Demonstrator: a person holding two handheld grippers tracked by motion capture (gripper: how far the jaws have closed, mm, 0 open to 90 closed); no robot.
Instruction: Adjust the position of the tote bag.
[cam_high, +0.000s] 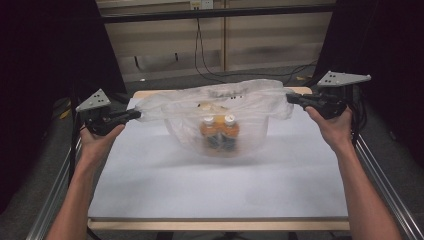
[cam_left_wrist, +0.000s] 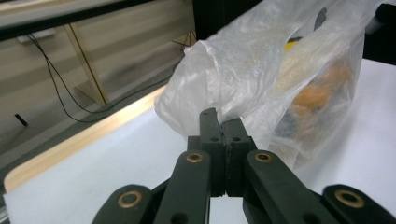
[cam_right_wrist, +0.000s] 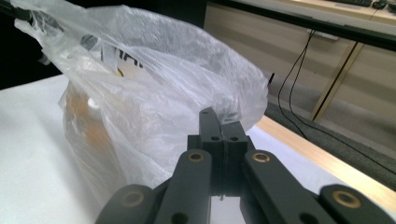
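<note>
**user1:** High view first: a clear plastic bag (cam_high: 220, 107) is stretched wide over the white table (cam_high: 220, 185), sitting around 12 o'clock from table center. The left gripper (cam_high: 136, 115) pinches the bag's edge at about 9 o'clock of the bag, and the right gripper (cam_high: 291, 98) has the opposite edge at roughly 3 o'clock. Each one is held in a hand, left hand (cam_high: 97, 140) and right hand (cam_high: 332, 125).

**user2:** Are the jaws actually clamped though, or just touching?

**user1:** Clamped. In the left gripper view the two black jaws are pressed together with a fold of bag (cam_left_wrist: 261, 74) caught at the tips of the left gripper (cam_left_wrist: 221, 122). Same deal in the right gripper view, right gripper (cam_right_wrist: 221, 122) jaws tight on crinkled plastic (cam_right_wrist: 154, 93).

**user2:** What's inside?

**user1:** Two orange bottles (cam_high: 219, 131) with white caps, upright and side by side, at the bag's 6 o'clock where it sags. Can't tell if the bottom touches the table. Through the plastic in both gripper views they're just orange blurs (cam_left_wrist: 313, 95) (cam_right_wrist: 81, 121). Some cables (cam_high: 202, 50) hang along the back wall at 12 o'clock.
</note>
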